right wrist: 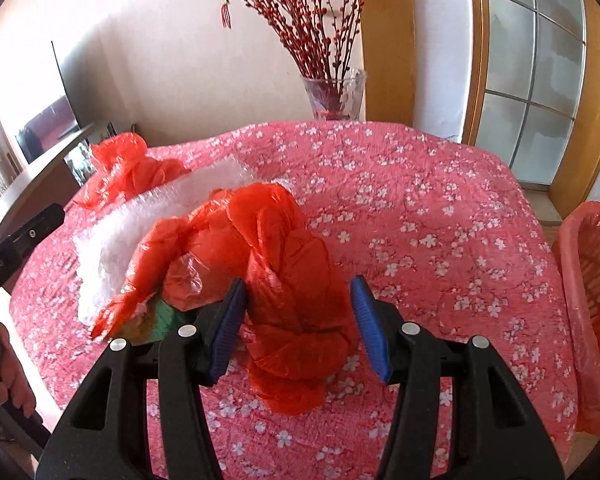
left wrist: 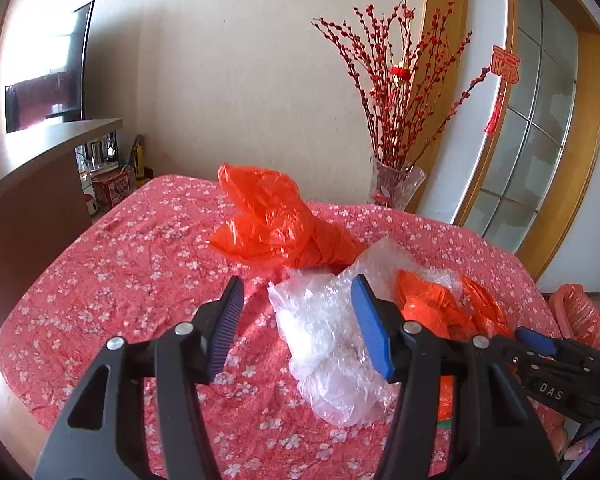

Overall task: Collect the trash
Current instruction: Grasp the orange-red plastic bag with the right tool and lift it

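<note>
Trash is all plastic wrap, spread over a table [right wrist: 440, 208] in a pink blossom cloth. The lined basket [right wrist: 592, 280] sits off its right edge. A red bag [left wrist: 276, 220] lies farthest back, a knotted red bag [right wrist: 292, 296] sits between the right gripper [right wrist: 298, 328] pads, and clear bubble wrap [left wrist: 332, 344] sits before the left gripper [left wrist: 300, 328]. Both claws are spread, gripping nothing. My guess at the risk: flimsy film slips out or drags neighbouring pieces along.

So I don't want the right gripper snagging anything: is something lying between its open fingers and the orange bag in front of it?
Nothing visible does. The right gripper is open, and the crumpled orange bag already lies between its fingers on the floral tablecloth.
</note>
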The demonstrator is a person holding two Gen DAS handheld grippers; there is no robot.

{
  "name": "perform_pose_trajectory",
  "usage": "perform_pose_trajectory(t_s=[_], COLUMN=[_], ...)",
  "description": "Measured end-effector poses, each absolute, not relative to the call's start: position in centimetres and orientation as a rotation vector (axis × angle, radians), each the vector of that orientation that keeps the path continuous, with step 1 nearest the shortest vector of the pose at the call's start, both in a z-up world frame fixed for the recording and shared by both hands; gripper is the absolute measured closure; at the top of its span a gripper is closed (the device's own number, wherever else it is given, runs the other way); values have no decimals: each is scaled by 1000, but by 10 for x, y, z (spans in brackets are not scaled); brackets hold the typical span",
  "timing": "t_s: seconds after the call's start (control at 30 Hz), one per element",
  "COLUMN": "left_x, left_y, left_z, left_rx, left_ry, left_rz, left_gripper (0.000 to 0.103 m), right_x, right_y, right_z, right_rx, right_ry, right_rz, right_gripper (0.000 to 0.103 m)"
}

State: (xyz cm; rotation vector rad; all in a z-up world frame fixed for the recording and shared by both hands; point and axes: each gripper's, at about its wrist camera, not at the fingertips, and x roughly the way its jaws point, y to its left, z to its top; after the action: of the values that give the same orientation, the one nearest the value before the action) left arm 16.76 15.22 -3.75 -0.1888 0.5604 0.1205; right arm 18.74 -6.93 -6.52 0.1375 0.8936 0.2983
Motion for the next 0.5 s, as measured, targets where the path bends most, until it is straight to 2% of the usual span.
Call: perform_pose_trajectory(t_s=[0.27,0.33,0.5], left_x=[175,178,184], left_y=[145,144,144], left_z=[-49,-52,-58], left_rx=[-176,-176,-186], left_ry=[606,621,651], left_rz=[98,90,78], left_gripper=[45,45,44], right_x=[190,190,190], right_y=[-63,-62,-66], right_z=[-70,-71,-70], right_rx=[113,106,106], right_ry=[902,903,891], right_rz=[312,316,327], right_gripper=[49,52,67])
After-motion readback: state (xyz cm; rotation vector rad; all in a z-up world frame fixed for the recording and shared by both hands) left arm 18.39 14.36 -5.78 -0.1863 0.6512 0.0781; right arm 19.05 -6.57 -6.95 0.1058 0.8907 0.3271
